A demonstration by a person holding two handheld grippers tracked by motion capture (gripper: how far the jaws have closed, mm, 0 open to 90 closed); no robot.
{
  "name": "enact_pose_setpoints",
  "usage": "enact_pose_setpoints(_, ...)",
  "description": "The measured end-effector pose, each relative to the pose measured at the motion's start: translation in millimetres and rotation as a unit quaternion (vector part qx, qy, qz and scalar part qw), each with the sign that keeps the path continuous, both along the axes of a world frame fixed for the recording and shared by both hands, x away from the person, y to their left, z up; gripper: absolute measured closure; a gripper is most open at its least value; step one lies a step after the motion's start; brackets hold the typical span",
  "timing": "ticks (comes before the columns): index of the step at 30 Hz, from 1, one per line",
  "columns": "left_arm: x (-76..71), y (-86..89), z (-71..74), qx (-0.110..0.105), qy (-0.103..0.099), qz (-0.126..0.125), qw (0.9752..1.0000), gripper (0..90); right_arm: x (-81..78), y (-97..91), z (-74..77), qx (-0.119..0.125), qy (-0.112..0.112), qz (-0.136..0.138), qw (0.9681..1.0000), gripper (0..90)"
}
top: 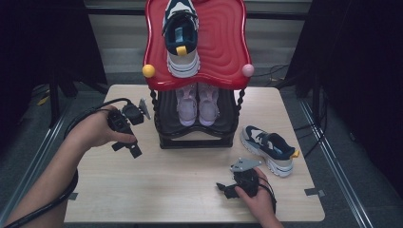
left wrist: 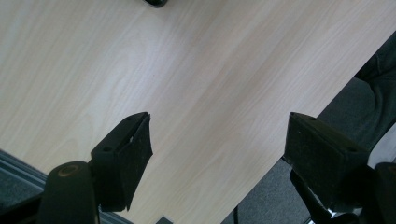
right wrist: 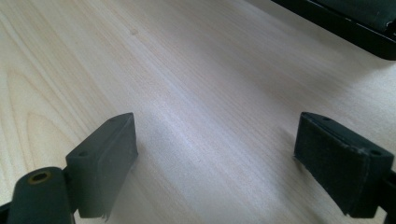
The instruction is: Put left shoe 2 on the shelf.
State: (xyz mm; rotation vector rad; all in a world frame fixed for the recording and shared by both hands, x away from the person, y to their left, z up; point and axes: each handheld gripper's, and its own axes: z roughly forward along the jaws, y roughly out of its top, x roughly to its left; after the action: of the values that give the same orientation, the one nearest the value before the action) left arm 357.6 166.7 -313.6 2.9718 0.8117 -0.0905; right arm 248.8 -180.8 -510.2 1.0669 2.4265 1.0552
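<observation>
Left gripper (top: 127, 137): held at centre left of the high view, forearm entering from the lower left corner, jaws wide apart with nothing between them. Right gripper (top: 227, 189): held at lower centre-right, jaws wide apart and empty.

Bare forearms without sleeves, 2 black handheld grippers, left gripper (top: 124, 135) trailing a thick black cable, right gripper (top: 227, 189) topped by a grey 3-cornered plate, blocky black padded fingers (right wrist: 105, 161)

A pale wooden table (top: 142, 190) stands on grey carpeted floor (top: 19, 156). Black curtains (top: 351, 47) hang at both sides of the table, a pale wall (top: 119, 42) behind it.
</observation>
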Motion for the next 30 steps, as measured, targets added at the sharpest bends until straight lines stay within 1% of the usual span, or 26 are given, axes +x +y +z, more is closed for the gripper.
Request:
enact_pose_setpoints(7,0.5,0.3,-23.1,-0.008,0.013,0.005,0.9999,23.1,0.1,0.0,-0.1,0.001,0.0,0.0,1.0,12.6)
enact_pose_setpoints(9,-0.3,0.1,-29.0,-0.017,0.011,0.013,0.9997,23.1,0.1,-0.1,-0.2,-0.001,-0.002,0.001,1.0,12.6)
enact_pose_setpoints(11,-0.3,0.6,-34.5,-0.019,0.011,0.016,0.9996,23.3,0.1,0.0,-0.3,0.0,-0.001,0.001,1.0,12.6)
enact_pose_setpoints(12,-0.2,0.6,-37.1,-0.02,0.015,0.016,0.9996,23.5,0.1,0.0,-0.3,0.001,-0.001,0.001,1.0,12.6)
enact_pose_setpoints(16,-1.0,0.0,-48.3,-0.029,0.018,0.018,0.9993,23.7,0.1,0.0,-0.3,0.001,-0.001,0.001,1.0,12.6)
enact_pose_setpoints(17,-1.1,-0.2,-51.0,-0.031,0.019,0.016,0.9992,23.8,0.1,0.0,-0.3,0.001,-0.001,0.001,1.0,12.6)
enact_pose_setpoints(19,-0.7,-0.3,-56.2,-0.026,0.02,0.008,0.9994,23.8,-0.1,0.1,-0.2,0.001,0.0,0.0,1.0,12.6)
enact_pose_setpoints(21,-2.4,-1.3,-63.1,-0.034,0.018,0.018,0.9991,23.7,0.0,0.1,-0.3,0.001,0.0,0.001,1.0,12.6)
enact_pose_setpoints(23,-3.1,-1.8,-69.8,-0.041,0.017,0.02,0.9988,23.6,0.0,-0.1,-0.4,0.0,-0.001,0.002,1.0,12.6)
enact_pose_setpoints(25,-3.6,-2.2,-77.6,-0.048,0.022,0.023,0.9984,23.5,0.0,-0.1,-0.3,0.0,0.0,0.002,1.0,12.6)
enact_pose_setpoints(28,-3.6,-2.7,-88.2,-0.05,0.026,0.025,0.9981,23.5,0.0,-0.1,-0.3,0.0,0.0,0.002,1.0,12.6)
enact_pose_setpoints(30,-3.4,-3.3,-94.4,-0.057,0.021,0.024,0.9979,23.4,0.0,0.0,-0.3,0.0,0.0,0.002,1.0,12.6)
